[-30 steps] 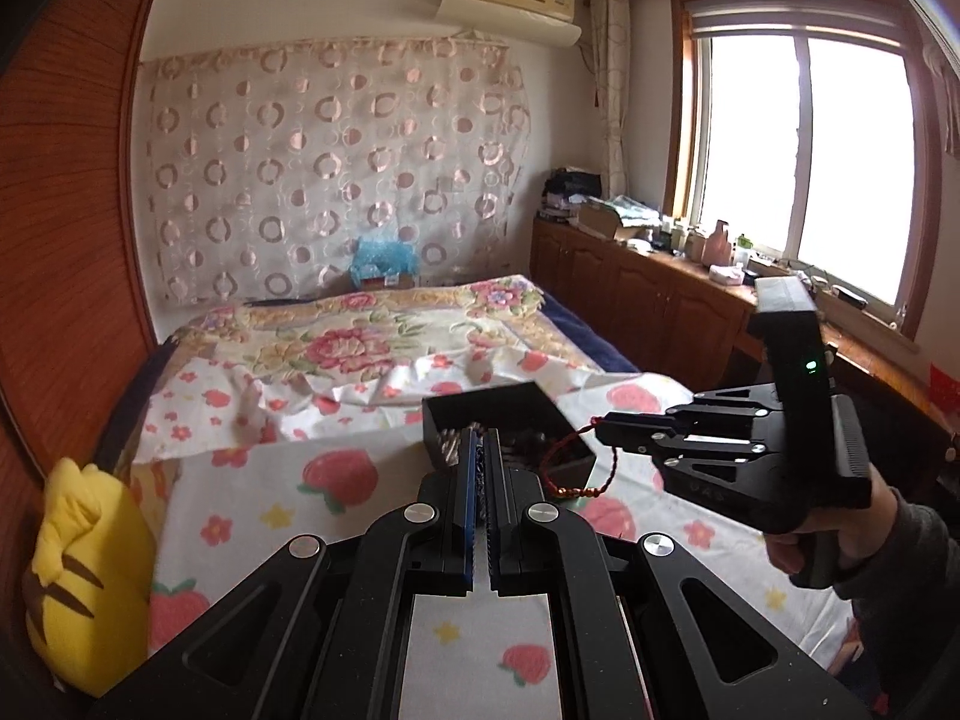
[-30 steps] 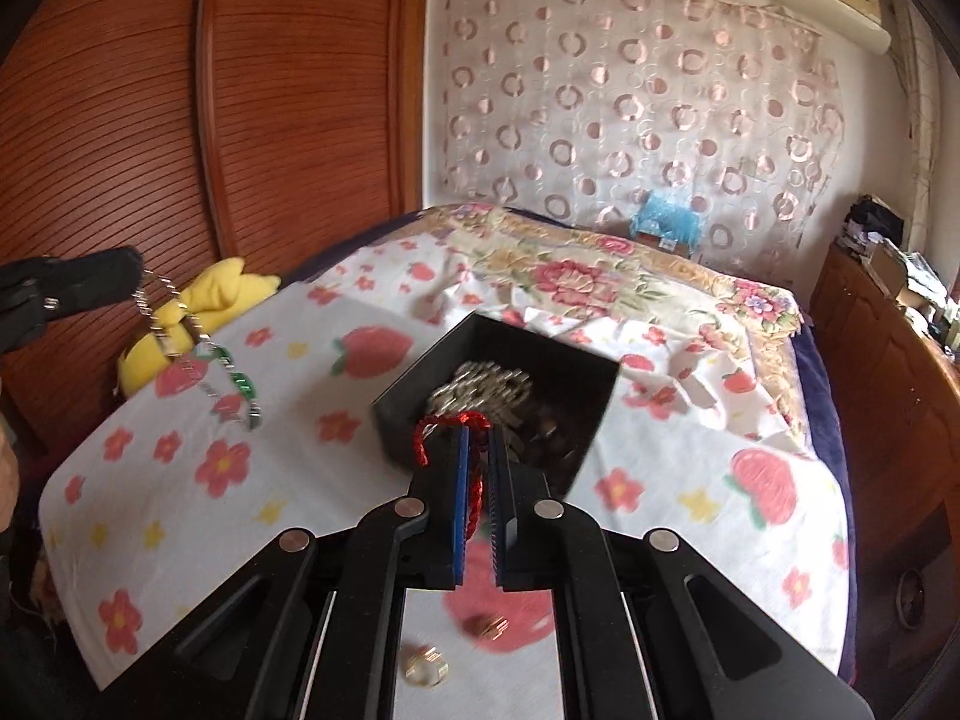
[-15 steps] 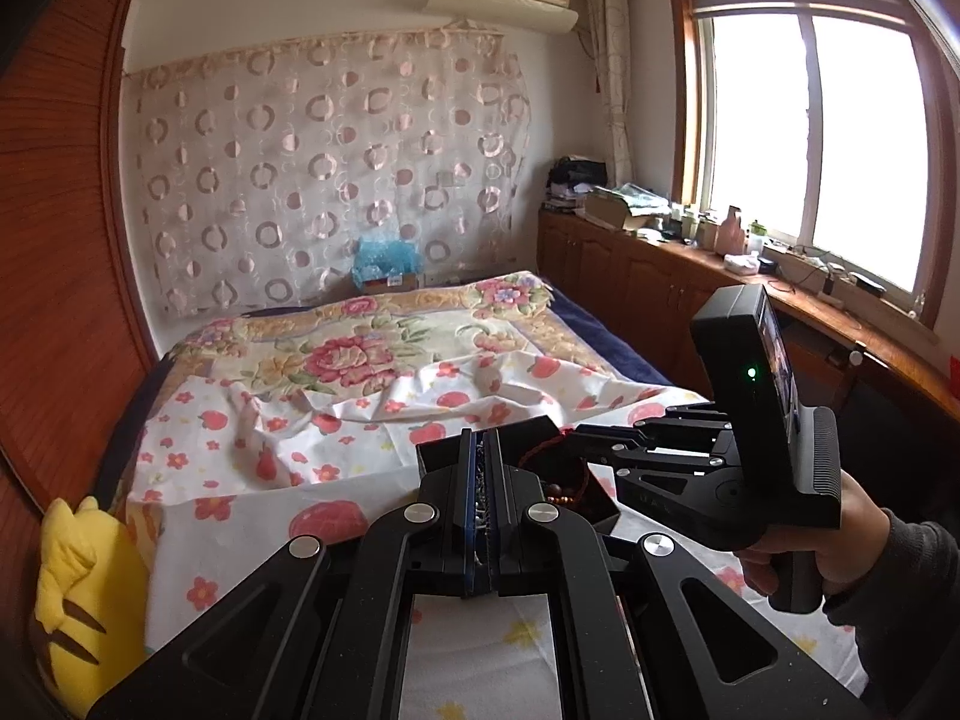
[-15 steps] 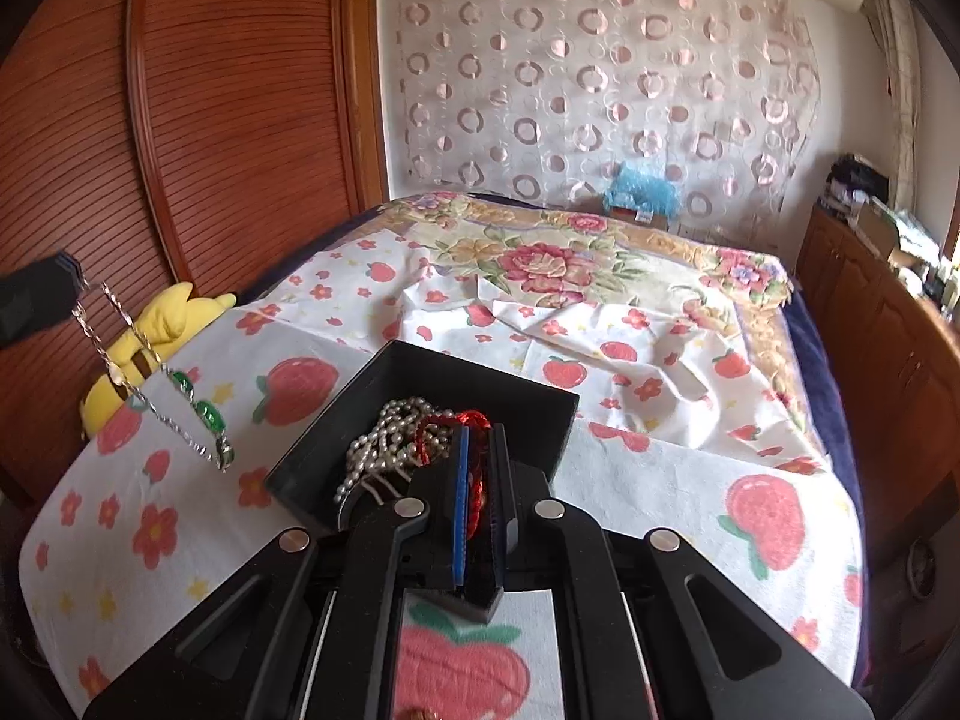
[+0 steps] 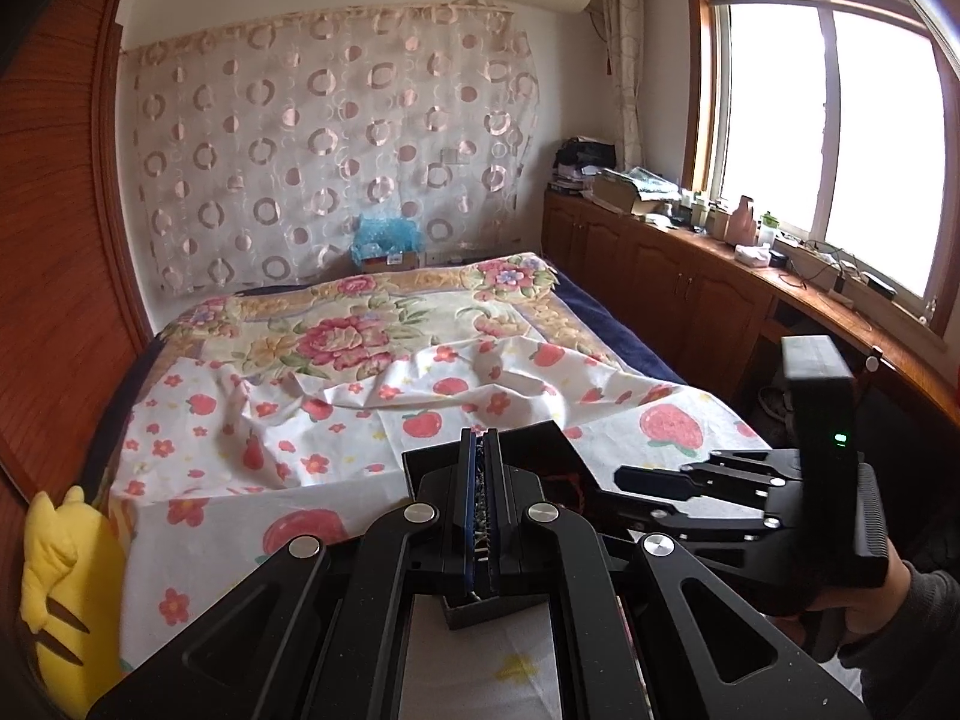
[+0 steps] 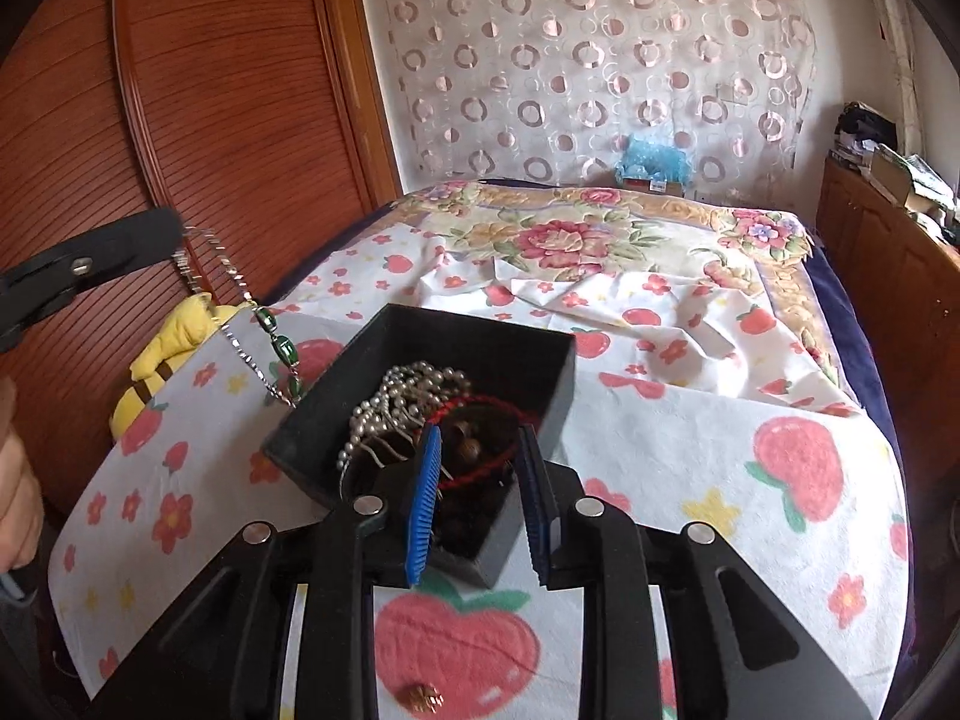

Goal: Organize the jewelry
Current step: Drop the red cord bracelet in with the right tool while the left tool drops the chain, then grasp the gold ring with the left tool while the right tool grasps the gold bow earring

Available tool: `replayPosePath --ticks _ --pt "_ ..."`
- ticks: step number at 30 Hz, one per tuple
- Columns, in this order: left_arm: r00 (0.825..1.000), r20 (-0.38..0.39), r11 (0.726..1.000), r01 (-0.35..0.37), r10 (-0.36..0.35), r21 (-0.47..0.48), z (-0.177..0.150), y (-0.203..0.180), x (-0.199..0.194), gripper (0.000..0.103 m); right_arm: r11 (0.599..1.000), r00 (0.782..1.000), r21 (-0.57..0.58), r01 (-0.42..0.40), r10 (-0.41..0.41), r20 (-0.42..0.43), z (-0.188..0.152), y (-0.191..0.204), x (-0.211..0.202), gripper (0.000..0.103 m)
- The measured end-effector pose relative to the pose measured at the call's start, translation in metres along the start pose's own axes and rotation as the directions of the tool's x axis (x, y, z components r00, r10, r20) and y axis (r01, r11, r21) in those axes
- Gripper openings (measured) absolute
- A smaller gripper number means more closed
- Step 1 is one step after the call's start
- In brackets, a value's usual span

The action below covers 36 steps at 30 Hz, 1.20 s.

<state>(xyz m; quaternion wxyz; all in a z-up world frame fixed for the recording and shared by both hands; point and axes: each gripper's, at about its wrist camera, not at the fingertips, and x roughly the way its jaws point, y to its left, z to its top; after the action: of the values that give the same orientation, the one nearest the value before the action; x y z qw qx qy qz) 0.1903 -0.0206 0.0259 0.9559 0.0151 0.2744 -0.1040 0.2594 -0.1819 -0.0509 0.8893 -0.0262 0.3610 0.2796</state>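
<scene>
2 grippers over black box (image 6: 510, 360): right gripper (image 6: 480, 492) had spread since half-second earlier, red bracelet (image 6: 480, 438) dropped inside; left gripper (image 5: 478, 480) pinched silver chain (image 6: 240, 300) beside box, next to go.

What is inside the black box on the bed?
The black box holds a pearl string, a red cord bracelet and brown beads. Its near corner is hidden by the right gripper.

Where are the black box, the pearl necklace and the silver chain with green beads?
black box (image 6: 480, 348), right wrist view, far inner wall.
pearl necklace (image 6: 402, 396), right wrist view, bead cluster.
silver chain with green beads (image 6: 282, 348), right wrist view, green bead.
</scene>
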Motion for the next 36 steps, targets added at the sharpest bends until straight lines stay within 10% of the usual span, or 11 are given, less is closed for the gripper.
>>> replayPosePath --ticks 13,27,36 --pt "0.998 -0.070 1.000 -0.004 0.005 0.014 -0.011 -0.011 0.041 0.005 0.998 0.999 -0.038 0.044 -0.045 -0.014 -0.039 -0.007 -0.021 0.028" --pt "0.993 -0.115 0.999 -0.003 0.007 0.035 -0.064 -0.015 0.025 0.079 0.995 0.999 -0.104 0.003 -0.008 -0.052 -0.078 0.014 -0.036 0.028" --pt "0.981 -0.191 0.999 -0.015 0.021 0.034 -0.100 -0.009 0.027 0.093 0.989 0.991 -0.149 -0.015 -0.004 -0.130 -0.095 0.028 -0.020 0.028"
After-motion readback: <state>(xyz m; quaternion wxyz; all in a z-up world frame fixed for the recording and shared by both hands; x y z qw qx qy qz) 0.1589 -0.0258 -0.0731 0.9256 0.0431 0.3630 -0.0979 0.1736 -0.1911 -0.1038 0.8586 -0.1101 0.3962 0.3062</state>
